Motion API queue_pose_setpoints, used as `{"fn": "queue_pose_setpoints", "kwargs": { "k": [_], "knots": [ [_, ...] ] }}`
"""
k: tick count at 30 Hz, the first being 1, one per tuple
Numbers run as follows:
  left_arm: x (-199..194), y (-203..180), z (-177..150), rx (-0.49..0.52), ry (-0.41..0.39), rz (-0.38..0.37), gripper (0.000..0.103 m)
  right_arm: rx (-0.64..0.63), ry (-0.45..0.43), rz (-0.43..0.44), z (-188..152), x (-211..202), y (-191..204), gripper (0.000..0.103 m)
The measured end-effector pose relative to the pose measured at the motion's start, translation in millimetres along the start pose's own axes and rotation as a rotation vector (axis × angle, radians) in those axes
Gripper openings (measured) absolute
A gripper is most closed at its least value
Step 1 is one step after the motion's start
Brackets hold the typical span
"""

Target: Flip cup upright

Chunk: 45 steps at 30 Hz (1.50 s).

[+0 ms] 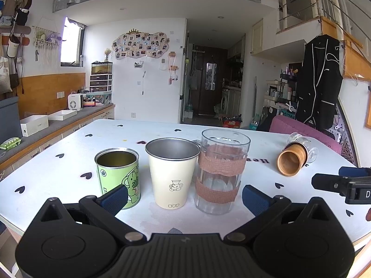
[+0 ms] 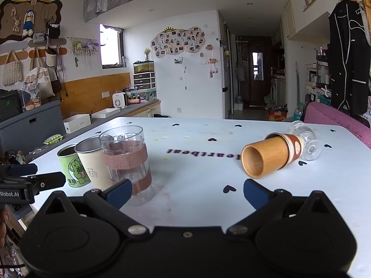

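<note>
A bamboo cup (image 2: 269, 157) lies on its side on the white table (image 2: 197, 162), mouth toward me, with a tipped clear glass (image 2: 306, 139) behind it. Both show at the right of the left wrist view: the cup (image 1: 292, 159) and the glass (image 1: 301, 142). My right gripper (image 2: 185, 193) is open and empty, short of the cup and to its left. My left gripper (image 1: 184, 198) is open and empty, just in front of three upright cups: a green tin (image 1: 118, 173), a cream metal cup (image 1: 172, 171) and a clear taped glass (image 1: 220, 171).
The three upright cups stand in a row at the left of the right wrist view (image 2: 111, 159). A pink chair (image 2: 336, 120) is beyond the table's far right edge. A counter (image 1: 46, 127) with boxes runs along the left.
</note>
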<state>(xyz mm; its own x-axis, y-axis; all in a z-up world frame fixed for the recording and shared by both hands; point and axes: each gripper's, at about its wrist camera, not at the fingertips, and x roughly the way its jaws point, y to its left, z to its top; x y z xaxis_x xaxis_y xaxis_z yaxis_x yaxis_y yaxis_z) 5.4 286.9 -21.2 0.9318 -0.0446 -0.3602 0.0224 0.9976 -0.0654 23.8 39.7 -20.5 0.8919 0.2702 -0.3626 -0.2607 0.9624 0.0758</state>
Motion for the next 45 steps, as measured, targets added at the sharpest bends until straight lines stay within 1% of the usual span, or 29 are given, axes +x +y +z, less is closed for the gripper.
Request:
{"fn": "queue_pose_setpoints", "kwargs": {
  "k": [45],
  "knots": [
    [0.7, -1.8, -1.5, 0.011, 0.003, 0.009, 0.103, 0.000, -0.002, -0.003, 1.0, -0.3, -2.1, 0.103]
  ]
}}
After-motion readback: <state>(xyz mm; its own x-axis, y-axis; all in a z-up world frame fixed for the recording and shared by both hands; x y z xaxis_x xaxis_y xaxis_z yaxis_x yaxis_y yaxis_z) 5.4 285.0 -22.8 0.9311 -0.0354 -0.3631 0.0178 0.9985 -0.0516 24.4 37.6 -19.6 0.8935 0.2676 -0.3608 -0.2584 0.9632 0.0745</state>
